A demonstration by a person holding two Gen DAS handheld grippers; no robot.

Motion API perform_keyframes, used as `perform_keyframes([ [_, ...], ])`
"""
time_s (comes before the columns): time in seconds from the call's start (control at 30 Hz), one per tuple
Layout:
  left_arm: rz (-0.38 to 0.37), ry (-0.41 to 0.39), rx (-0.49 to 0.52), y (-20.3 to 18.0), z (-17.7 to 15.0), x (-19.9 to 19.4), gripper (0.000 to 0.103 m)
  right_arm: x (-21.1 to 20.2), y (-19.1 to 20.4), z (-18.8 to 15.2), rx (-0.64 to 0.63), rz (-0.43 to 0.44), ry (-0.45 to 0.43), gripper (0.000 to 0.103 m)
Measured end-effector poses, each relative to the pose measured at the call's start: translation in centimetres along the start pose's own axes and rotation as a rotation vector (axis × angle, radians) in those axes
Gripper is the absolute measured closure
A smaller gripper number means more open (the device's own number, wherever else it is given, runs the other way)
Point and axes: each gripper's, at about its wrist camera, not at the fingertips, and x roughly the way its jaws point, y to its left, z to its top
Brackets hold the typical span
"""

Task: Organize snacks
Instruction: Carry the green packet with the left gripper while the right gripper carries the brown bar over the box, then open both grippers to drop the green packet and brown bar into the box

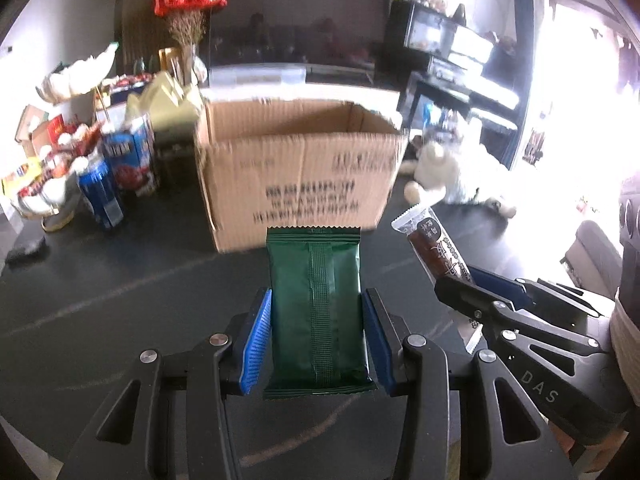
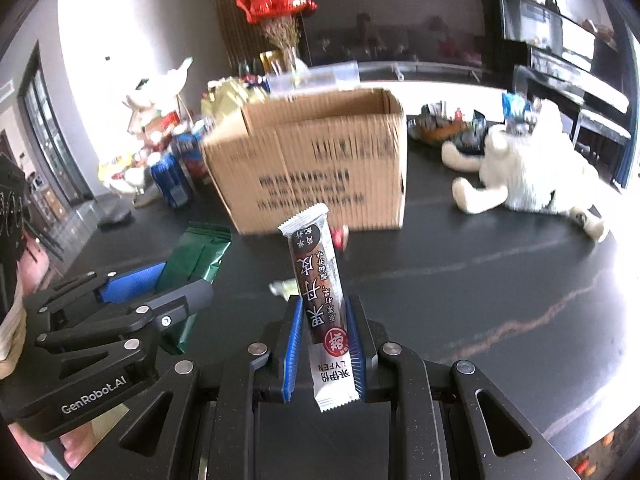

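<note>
- The green snack packet point(image 1: 318, 312) is clamped between the blue fingers point(image 1: 256, 344) of the left gripper point(image 1: 318, 340), held above the dark surface point(image 1: 120, 280) with its back seam facing the camera.
- A long brown-and-white snack bar point(image 2: 320, 292) is pinched in the right gripper point(image 2: 324, 348), fingers point(image 2: 294, 344) closed tight on its lower half, top end tilted a bit left.
- Both grippers are seen side by side, just short of the open cardboard box point(image 1: 300, 168).
- Blue drink cans point(image 1: 100, 192) and a pile of other snacks point(image 1: 48, 168) are parked left of the box.
- A white plush toy point(image 2: 528, 172) is sprawled on the surface to the right.
- A small red item point(image 2: 340, 236) and a pale wrapper point(image 2: 284, 288) can be spotted on the surface by the box; too blurry to call.
</note>
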Motion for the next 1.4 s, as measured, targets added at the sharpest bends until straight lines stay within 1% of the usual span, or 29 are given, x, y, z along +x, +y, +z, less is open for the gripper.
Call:
perform_keyframes([
  [0.17, 0.007, -0.046, 0.008, 1.0, 2.4, -1.5, 0.059, -0.9, 1.2, 2.5, -0.006, 0.012, -0.053, 0.08],
  [0.33, 0.012, -0.069, 0.016, 2.0, 4.7, -2.3, 0.059, -1.2, 2.4, 4.9, -0.018, 0.032, -0.089, 0.08],
  [0.57, 0.028, -0.095, 0.026, 3.0, 8.0, -2.6, 0.059, -1.3, 3.5, 8.3, -0.039, 0.059, -0.138, 0.08],
  [0.63, 0.023, -0.097, 0.029, 3.0, 8.7, -2.6, 0.059, -1.1, 3.5, 9.2, -0.042, 0.062, -0.14, 0.08],
  [0.73, 0.04, -0.101, 0.044, 3.1, 10.2, -2.3, 0.059, -0.6, 3.3, 10.5, -0.041, 0.07, -0.138, 0.08],
  [1.0, 0.032, -0.085, 0.046, 3.5, 13.6, -0.6, 0.059, 1.6, 2.5, 13.9, -0.034, 0.065, -0.107, 0.08],
  [1.2, 0.024, -0.061, 0.039, 4.4, 15.8, 2.4, 0.059, 3.5, 1.8, 15.9, -0.039, 0.04, -0.095, 0.08],
  [1.4, 0.021, -0.041, 0.042, 5.0, 17.0, 5.3, 0.059, 6.4, 0.7, 17.4, -0.039, 0.029, -0.068, 0.08],
])
